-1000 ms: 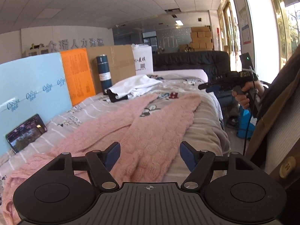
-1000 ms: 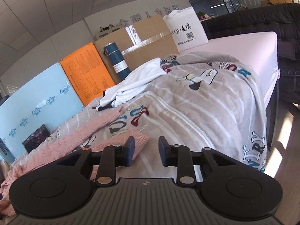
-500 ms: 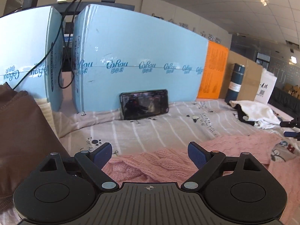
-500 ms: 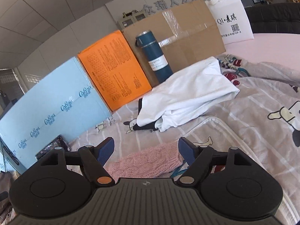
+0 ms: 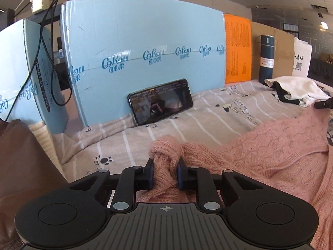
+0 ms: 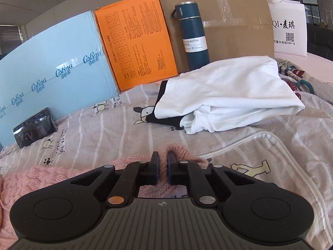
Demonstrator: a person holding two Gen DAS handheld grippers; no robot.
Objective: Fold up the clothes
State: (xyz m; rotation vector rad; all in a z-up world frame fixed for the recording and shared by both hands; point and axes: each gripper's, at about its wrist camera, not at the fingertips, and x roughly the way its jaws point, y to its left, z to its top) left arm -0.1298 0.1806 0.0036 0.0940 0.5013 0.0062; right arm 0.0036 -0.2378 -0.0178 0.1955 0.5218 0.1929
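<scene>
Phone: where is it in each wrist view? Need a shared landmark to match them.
Left wrist: phone sits centre, a bit above the middle, leaning on the blue box.
Right wrist: phone is at the far left edge, mid height, against the same blue box.
Shared landmark: orange box, right of the blue box in both.

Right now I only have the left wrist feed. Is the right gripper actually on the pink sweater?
Observer: Yes. The right gripper is shut on a pinched edge of the pink sweater.
Operator: Anything snaggy near it?
Observer: A zipper in the bedcover runs off to the right of the pinch, apart from the fingers.
Operator: White garment in the way?
Observer: No. The white garment lies beyond, with bare bedcover between it and the sweater.
</scene>
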